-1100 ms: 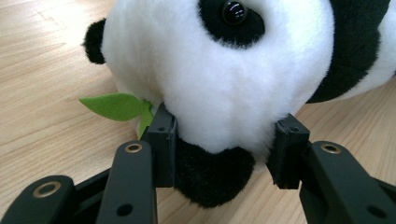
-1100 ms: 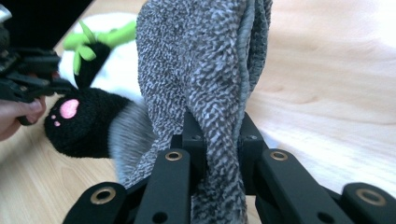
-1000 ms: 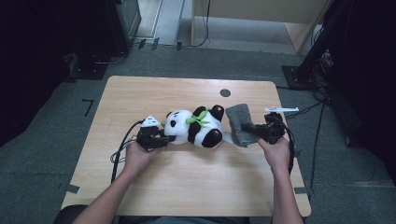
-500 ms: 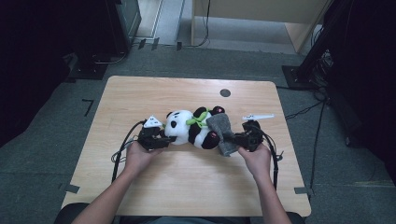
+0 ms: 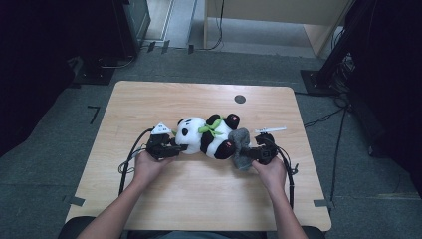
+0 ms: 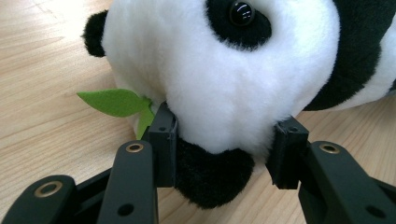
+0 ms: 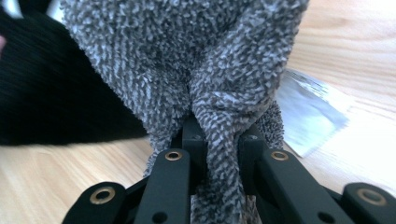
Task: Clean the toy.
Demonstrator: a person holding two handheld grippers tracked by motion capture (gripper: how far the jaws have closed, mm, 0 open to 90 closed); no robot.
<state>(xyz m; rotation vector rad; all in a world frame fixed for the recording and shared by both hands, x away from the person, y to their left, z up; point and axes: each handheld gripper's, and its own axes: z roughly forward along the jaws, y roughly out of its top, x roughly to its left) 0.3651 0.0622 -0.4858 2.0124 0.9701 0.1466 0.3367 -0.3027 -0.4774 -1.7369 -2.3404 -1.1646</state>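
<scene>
While the panda plush [image 5: 206,137], lengthwise along the table's near half, is clamped headfirst by the left gripper [image 5: 171,149], grey cloth [image 5: 240,147] is pinched by the right gripper [image 5: 249,154] at its feet.

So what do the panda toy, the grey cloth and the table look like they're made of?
Panda toy: soft plush, short fuzzy pile, with a glossy, probably plastic eye. Grey cloth: nubby looped pile, likely chenille or microfibre. Table: pale wood grain with a matte finish, possibly laminate.
</scene>
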